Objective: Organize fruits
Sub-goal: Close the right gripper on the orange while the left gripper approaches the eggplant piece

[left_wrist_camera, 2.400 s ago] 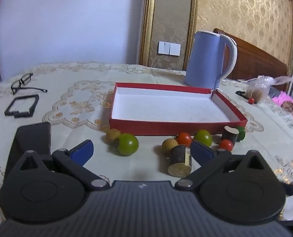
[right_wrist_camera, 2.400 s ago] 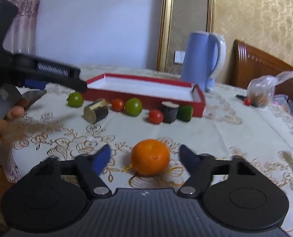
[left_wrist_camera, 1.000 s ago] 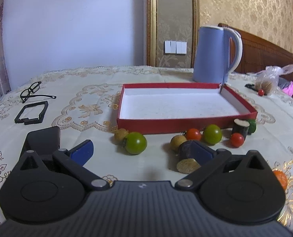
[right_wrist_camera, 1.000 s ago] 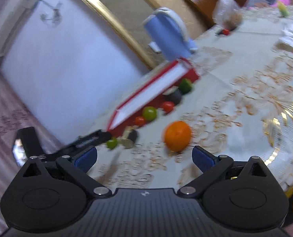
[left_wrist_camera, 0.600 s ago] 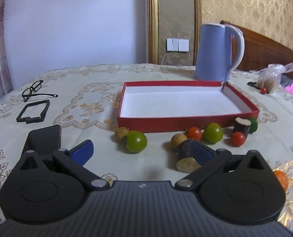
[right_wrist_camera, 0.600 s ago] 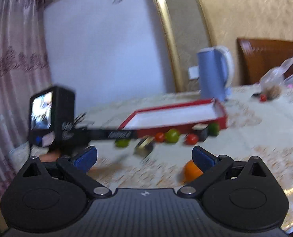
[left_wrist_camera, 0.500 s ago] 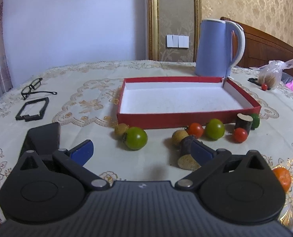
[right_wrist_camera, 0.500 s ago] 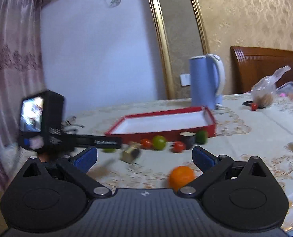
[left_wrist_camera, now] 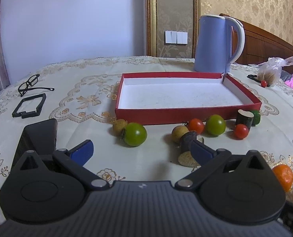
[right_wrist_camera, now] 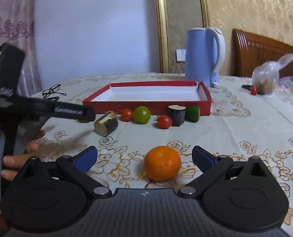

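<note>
Fruits strewn on tablecloth (left_wrist_camera: 158, 164) along near wall of red tray (left_wrist_camera: 186, 116), none inside it. No legible writing: white lettering on left gripper's body in right view, too blurred to read. From left, in left view: glasses (left_wrist_camera: 33, 85), black frame (left_wrist_camera: 29, 106), yellow fruit (left_wrist_camera: 119, 126) touching green tomato (left_wrist_camera: 135, 134), second yellow fruit (left_wrist_camera: 179, 134), log piece (left_wrist_camera: 187, 150) lying on its side, red tomato (left_wrist_camera: 195, 126), green fruit (left_wrist_camera: 215, 124), small red tomato (left_wrist_camera: 240, 131), upright log piece (left_wrist_camera: 244, 118) beside lime (left_wrist_camera: 256, 117), orange (left_wrist_camera: 282, 174) far right. Blue kettle (left_wrist_camera: 215, 43) behind tray, plastic bag (left_wrist_camera: 270, 73) further right. Left gripper (left_wrist_camera: 141, 151) spread wide, empty, low over cloth, right fingertip (left_wrist_camera: 200, 150) just in front of fallen log. Left hand (right_wrist_camera: 18, 146) wrapped around its handle. Right gripper (right_wrist_camera: 144, 156) likewise spread, empty, orange (right_wrist_camera: 162, 163) sitting between its fingers, touching neither.
</note>
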Demonstrator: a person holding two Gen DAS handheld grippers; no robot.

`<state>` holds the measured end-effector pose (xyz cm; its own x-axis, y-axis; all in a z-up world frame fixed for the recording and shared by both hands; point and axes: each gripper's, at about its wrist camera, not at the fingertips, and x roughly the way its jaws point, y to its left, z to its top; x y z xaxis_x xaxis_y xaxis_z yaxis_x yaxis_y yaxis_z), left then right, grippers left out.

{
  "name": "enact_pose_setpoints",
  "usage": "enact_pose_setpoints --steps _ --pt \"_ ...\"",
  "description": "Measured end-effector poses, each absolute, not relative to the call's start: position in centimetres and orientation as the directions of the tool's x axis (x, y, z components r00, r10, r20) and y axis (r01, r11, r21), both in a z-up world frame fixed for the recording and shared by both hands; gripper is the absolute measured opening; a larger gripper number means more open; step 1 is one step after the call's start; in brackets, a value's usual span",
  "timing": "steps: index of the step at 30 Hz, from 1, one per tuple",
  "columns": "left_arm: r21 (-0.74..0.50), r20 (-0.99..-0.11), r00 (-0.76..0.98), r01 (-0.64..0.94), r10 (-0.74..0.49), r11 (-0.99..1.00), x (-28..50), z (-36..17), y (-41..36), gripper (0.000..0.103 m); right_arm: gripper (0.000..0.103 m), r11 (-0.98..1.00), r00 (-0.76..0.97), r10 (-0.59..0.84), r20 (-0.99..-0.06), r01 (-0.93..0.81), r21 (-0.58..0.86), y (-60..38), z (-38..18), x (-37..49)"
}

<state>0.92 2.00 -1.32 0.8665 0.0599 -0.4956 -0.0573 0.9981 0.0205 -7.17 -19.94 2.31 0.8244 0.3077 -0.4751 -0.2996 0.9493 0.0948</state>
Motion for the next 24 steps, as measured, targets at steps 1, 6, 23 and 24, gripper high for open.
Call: enact_pose_setpoints --steps 1,6,23,24 --pt "0.018 -0.497 0.866 -0.056 0.058 0.998 0.9 -1.3 2.1 0.103 0.096 0.95 0.825 0.303 -0.477 -0.299 0.087 -20.0 2.4 -7.2" --pt "0.02 -0.498 0.865 -0.051 0.055 0.998 1.0 -1.5 2.0 0.103 0.065 0.956 0.814 0.273 -0.513 -0.288 0.051 -19.6 1.6 -6.4" --pt "0.042 -0.49 0.868 -0.064 0.076 0.997 1.0 -1.7 2.3 0.103 0.043 0.96 0.803 0.266 -0.533 -0.273 0.068 -20.6 0.8 -5.5" --pt "0.036 -0.486 0.871 -0.071 0.08 0.997 1.1 -1.5 2.7 0.103 0.043 0.959 0.806 0.269 -0.527 -0.273 0.071 -20.7 1.0 -5.6"
